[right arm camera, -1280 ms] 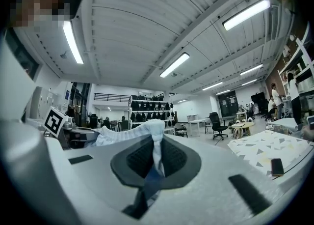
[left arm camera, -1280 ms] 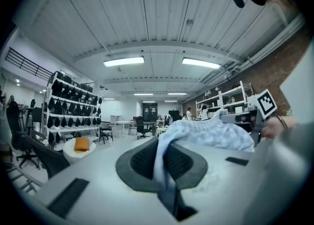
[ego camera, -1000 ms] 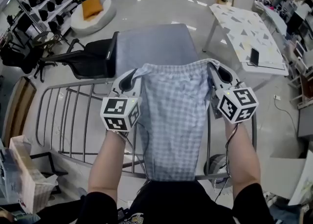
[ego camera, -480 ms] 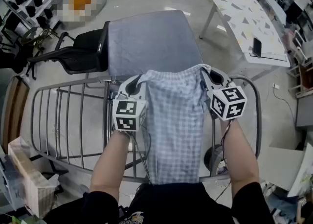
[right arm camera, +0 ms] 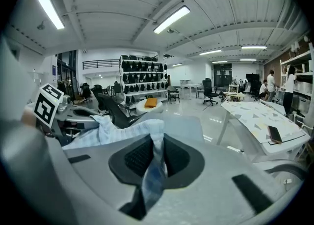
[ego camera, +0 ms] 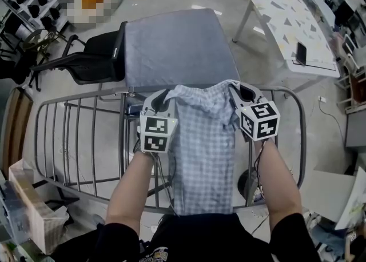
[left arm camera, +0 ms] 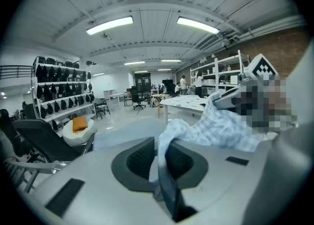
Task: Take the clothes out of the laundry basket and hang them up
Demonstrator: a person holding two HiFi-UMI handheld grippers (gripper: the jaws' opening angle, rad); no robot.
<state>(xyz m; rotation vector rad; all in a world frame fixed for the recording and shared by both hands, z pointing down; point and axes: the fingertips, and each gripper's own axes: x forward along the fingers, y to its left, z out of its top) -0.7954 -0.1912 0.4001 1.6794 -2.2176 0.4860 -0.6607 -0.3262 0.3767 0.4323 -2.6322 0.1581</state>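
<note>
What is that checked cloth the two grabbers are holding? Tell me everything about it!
It looks like light blue-and-white checked shorts of thin, soft cloth with a gathered waistband. The left gripper pinches one end of the waistband, the right gripper the other; the right jaws have just been opening slightly, cloth between them. The band sags bunched between them, and the rest hangs flat over the metal drying rack. Whether it touches the rack is unclear.

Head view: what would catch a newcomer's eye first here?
A pale checked garment hangs between the left gripper and right gripper, each pinching a top corner, over a grey metal drying rack. The right jaws have just been opening, fabric between them. Beyond, a grey cloth lies spread at the rack's far end.
</note>
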